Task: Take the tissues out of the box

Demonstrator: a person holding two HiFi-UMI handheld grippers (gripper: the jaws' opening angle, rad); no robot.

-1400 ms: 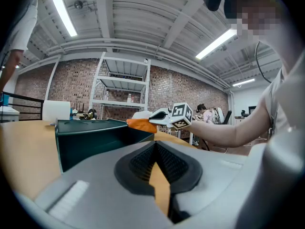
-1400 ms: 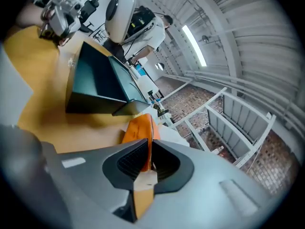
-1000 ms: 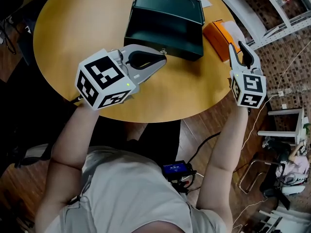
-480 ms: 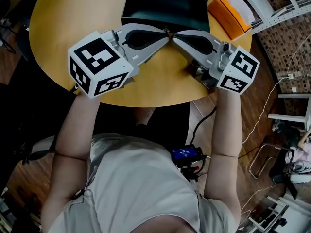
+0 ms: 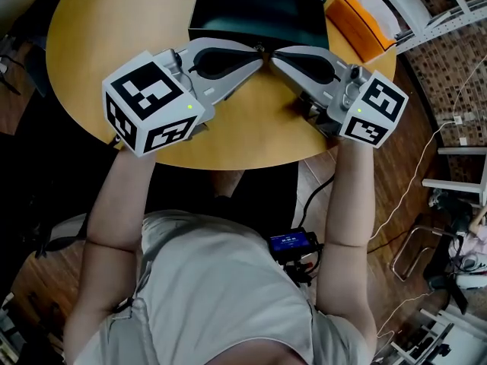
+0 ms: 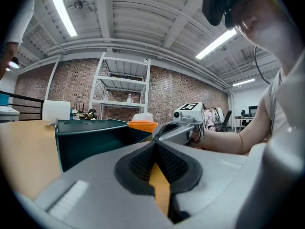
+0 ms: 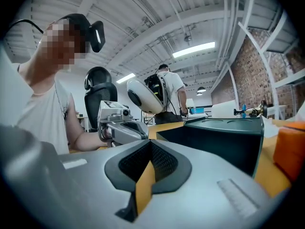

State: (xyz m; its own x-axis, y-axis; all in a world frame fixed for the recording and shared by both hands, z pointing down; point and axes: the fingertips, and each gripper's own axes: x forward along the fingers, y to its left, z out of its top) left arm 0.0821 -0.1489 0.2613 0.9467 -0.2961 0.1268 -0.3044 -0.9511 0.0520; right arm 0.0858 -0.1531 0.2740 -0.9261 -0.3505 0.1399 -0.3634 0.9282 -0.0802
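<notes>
At the right rim of the table (image 5: pixel 106 44) sits the orange box (image 5: pixel 356 29), just right of a dark green bin (image 5: pixel 259 10). A white tissue (image 5: pixel 378 7) pokes from its top. The left gripper (image 5: pixel 257 55) and right gripper (image 5: pixel 277 56) are both clenched on nothing. They point tip to tip just before the bin, apart from the box.

With the bare left forearm (image 5: pixel 122 196) and right forearm (image 5: pixel 348 196) stretched forward, the left tongs (image 5: pixel 259 55) and right tongs (image 5: pixel 275 56) angle inward, tips just beside each other, both pairs of jaws pressed together on nothing.
</notes>
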